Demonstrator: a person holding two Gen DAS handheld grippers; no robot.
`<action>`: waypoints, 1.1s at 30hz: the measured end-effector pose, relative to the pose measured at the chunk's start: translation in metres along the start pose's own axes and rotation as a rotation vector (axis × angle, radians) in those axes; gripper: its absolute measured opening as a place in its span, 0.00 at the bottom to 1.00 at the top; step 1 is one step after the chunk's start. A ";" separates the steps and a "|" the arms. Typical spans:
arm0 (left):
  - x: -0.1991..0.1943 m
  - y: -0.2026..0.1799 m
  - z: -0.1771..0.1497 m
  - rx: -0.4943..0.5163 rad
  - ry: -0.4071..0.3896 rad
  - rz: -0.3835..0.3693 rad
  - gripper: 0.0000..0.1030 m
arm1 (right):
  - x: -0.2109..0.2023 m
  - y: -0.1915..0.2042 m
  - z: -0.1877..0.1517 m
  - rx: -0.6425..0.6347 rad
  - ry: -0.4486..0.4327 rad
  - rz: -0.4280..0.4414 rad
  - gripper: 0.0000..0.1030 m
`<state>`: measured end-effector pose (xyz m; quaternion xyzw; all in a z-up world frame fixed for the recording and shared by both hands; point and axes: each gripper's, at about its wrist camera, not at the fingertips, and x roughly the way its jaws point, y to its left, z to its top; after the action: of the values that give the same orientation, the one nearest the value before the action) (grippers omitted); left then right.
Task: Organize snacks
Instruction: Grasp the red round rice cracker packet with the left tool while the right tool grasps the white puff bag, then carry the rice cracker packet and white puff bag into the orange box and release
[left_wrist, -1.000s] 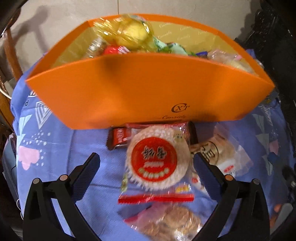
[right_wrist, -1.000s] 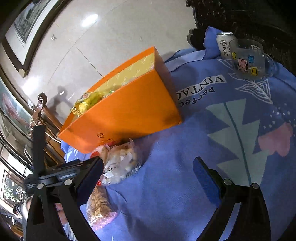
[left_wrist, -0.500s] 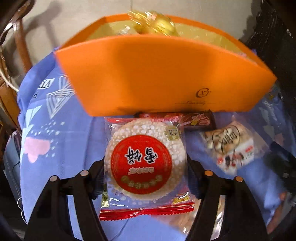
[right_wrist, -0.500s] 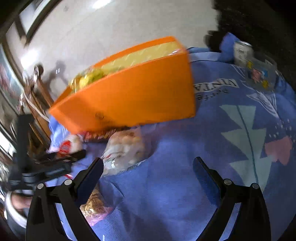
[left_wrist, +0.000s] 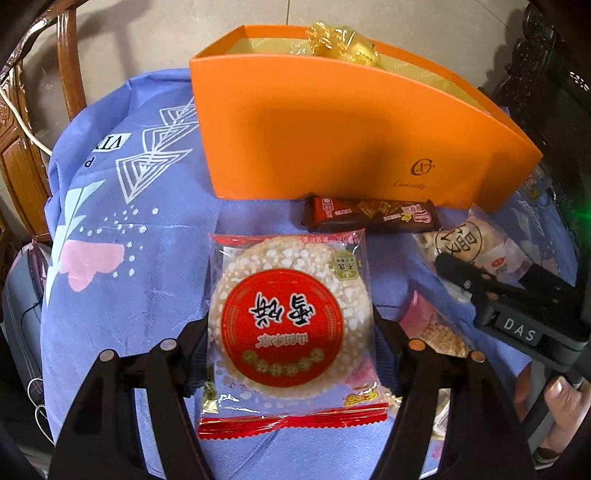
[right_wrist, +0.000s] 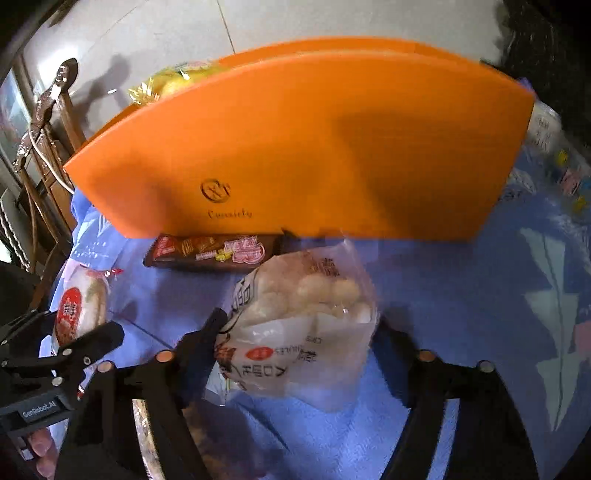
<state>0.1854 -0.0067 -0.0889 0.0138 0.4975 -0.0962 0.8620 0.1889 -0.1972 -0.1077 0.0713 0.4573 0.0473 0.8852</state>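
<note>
Two hand-held grippers — left (left_wrist: 290, 338) clamped on upside-down rice cracker pack (left_wrist: 288, 314), right (right_wrist: 297, 343) closing around bun bag (right_wrist: 303, 325), long axis toward orange box (right_wrist: 295, 147).

A blue tablecloth (left_wrist: 155, 258) with white geometric leaf shapes, a pink blotch and white lettering covers the table. Past its left edge stands a wooden chair (left_wrist: 70, 55) with a curved back, and a white cord (left_wrist: 22, 122) hangs near it. A pale tiled floor (right_wrist: 177, 33) lies beyond the far edge. At the far right corner of the cloth sit a drinks can (right_wrist: 546, 129) and a clear glass mug (right_wrist: 569, 173) with coloured squares, both blurred. Dark carved furniture (left_wrist: 535, 55) fills the upper right.
</note>
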 end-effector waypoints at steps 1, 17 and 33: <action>0.001 0.000 -0.001 0.001 0.000 0.001 0.66 | -0.002 0.001 -0.001 -0.011 0.001 -0.004 0.56; -0.062 -0.013 0.014 0.063 -0.096 -0.014 0.67 | -0.122 -0.037 -0.006 0.047 -0.197 0.118 0.48; -0.100 -0.045 0.145 0.111 -0.204 -0.044 0.67 | -0.132 -0.032 0.110 0.014 -0.291 0.101 0.49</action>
<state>0.2532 -0.0527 0.0735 0.0410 0.4014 -0.1433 0.9037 0.2033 -0.2578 0.0563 0.1065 0.3202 0.0780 0.9381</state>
